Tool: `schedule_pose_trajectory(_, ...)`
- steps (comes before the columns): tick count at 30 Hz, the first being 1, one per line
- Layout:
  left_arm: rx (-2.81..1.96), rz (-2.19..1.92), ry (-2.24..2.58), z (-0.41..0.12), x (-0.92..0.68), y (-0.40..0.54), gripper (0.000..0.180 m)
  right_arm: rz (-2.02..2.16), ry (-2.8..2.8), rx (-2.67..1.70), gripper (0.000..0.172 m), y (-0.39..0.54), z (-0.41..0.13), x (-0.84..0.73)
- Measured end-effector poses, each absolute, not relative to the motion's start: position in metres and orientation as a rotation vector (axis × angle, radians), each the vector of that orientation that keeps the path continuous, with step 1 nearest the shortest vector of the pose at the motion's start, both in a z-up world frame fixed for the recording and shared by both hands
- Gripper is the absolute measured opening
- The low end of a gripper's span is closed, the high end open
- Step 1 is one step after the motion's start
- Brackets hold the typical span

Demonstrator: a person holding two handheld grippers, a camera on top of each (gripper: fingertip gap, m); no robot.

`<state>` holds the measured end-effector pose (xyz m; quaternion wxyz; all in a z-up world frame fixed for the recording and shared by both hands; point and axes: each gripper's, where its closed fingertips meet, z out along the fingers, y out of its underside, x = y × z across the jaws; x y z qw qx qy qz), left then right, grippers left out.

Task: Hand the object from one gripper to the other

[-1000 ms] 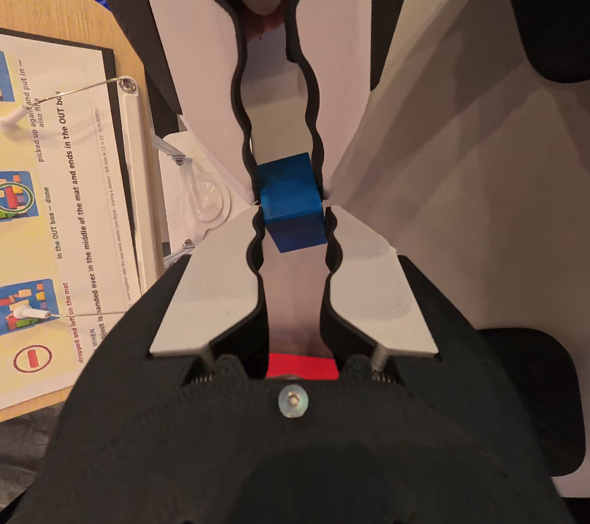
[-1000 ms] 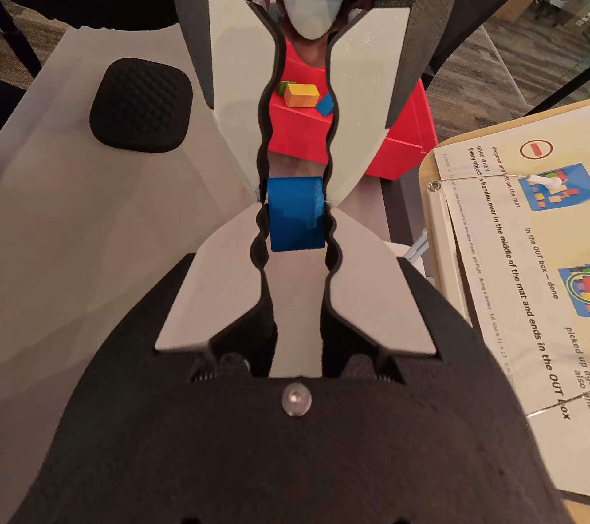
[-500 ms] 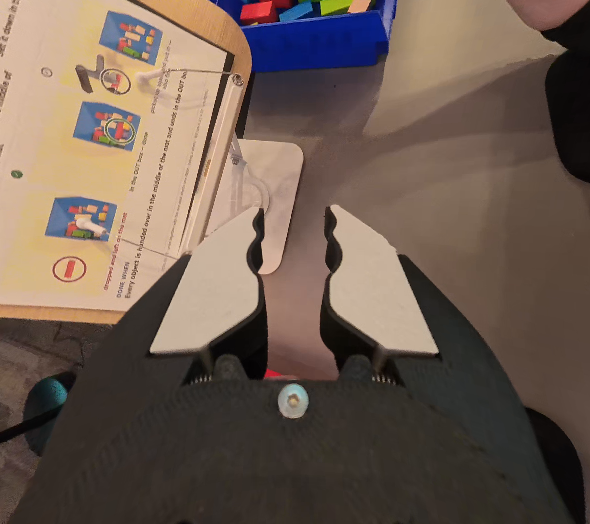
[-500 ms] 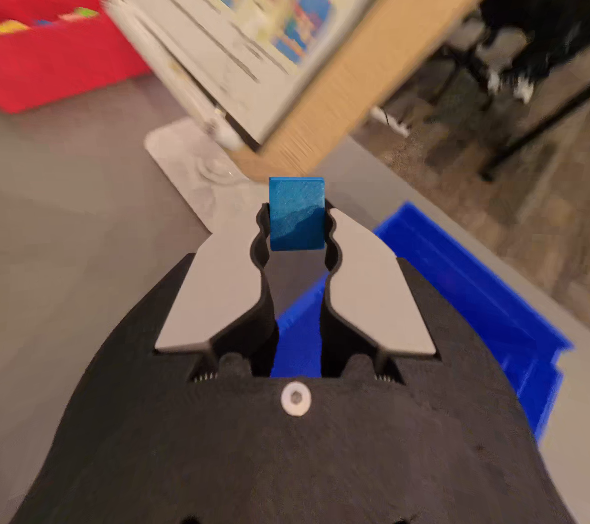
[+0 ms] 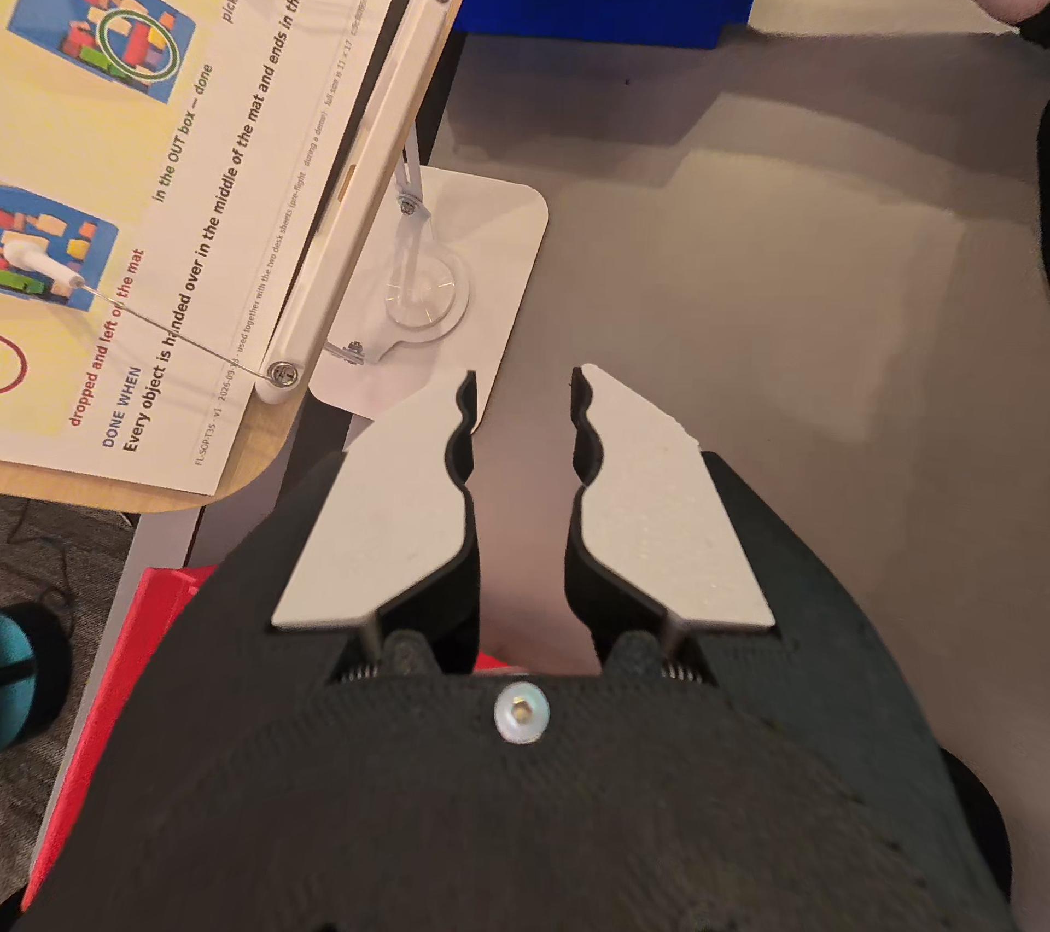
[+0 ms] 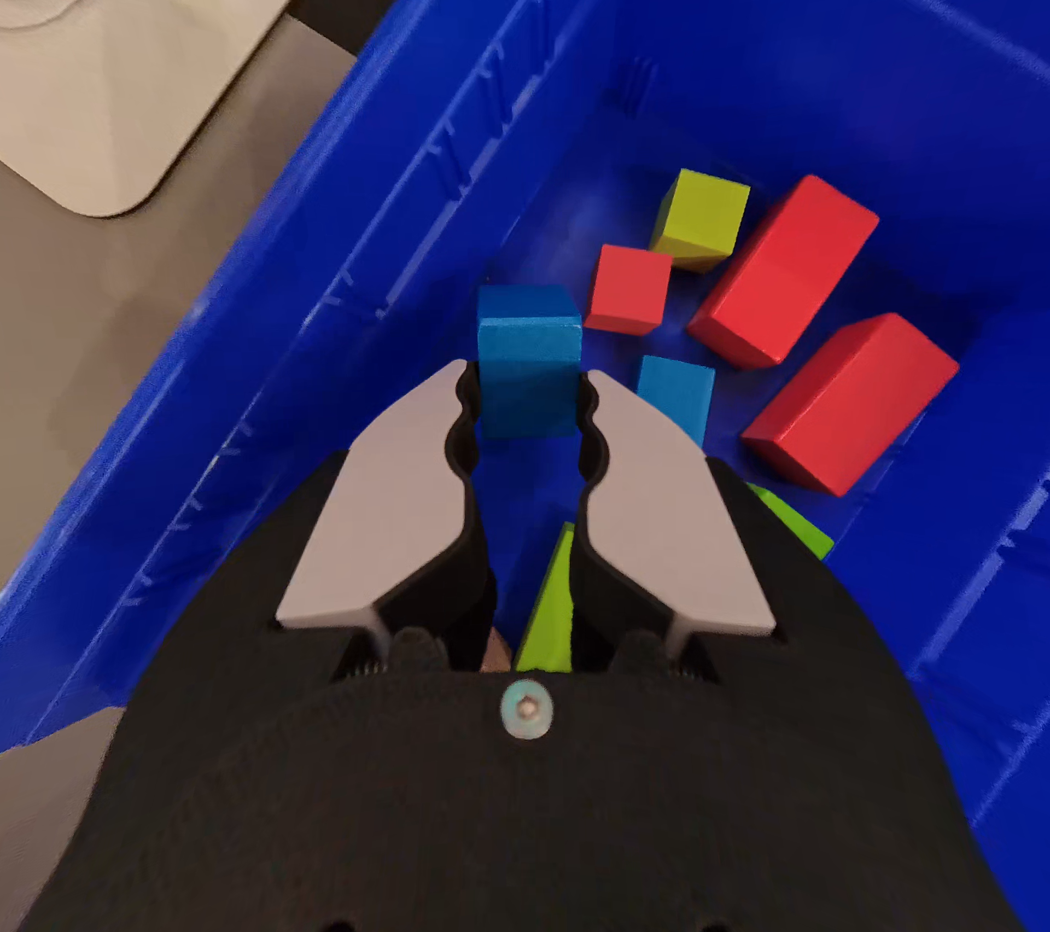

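Holding a blue wooden cube (image 6: 528,365) between both pads, the right gripper (image 6: 528,393) hangs over the blue plastic bin (image 6: 852,52). Left gripper (image 5: 520,393): fingers apart, nothing between them. Recommended: lower toward the bare floor left of the small red cube (image 6: 628,288), then release.
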<state>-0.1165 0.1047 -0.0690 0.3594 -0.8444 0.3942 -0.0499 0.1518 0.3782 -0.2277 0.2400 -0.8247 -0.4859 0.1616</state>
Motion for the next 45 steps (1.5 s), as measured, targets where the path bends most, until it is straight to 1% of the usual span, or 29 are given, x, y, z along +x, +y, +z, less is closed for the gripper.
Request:
schedule_pose_trajectory(7,-2.196,-0.143,0.985,-0.074,-0.126,0.105,0.032,0.349,-1.36,-2.364,0.031,0.379,-0.254,0.164)
schedule_pose_trajectory(16,-2.262,-0.11,0.875,-0.086,-0.161,0.1,0.034,0.287,-1.303,-2.438,0.032,0.385,-0.264,0.171)
schedule_pose_trajectory(21,-2.337,-0.015,0.754,-0.094,-0.207,0.098,0.039,0.275,-1.275,-2.464,0.032,0.386,-0.263,0.173)
schedule_pose_trajectory(23,-2.357,-0.012,0.7,-0.096,-0.224,0.095,0.04,0.312,-1.27,-2.482,0.042,0.382,-0.261,0.172)
schedule_pose_trajectory(27,-2.423,0.074,0.565,-0.106,-0.27,0.089,0.045,0.341,-1.278,-2.469,0.044,0.377,-0.248,0.169)
schedule_pose_trajectory(31,-2.527,0.243,0.44,-0.126,-0.327,0.078,0.047,0.382,-1.274,-2.436,0.043,0.373,-0.231,0.165)
schedule_pose_trajectory(39,-2.745,0.375,0.245,-0.182,-0.402,0.062,0.051,0.357,-1.272,-2.371,0.041,0.372,-0.209,0.161)
schedule_pose_trajectory(42,-2.848,0.411,0.11,-0.208,-0.424,0.056,0.046,0.351,-1.278,-2.361,0.04,0.371,-0.206,0.16)
schedule_pose_trajectory(45,-2.883,0.468,0.0,-0.221,-0.44,0.055,0.045,0.347,-1.284,-2.348,0.04,0.371,-0.202,0.158)
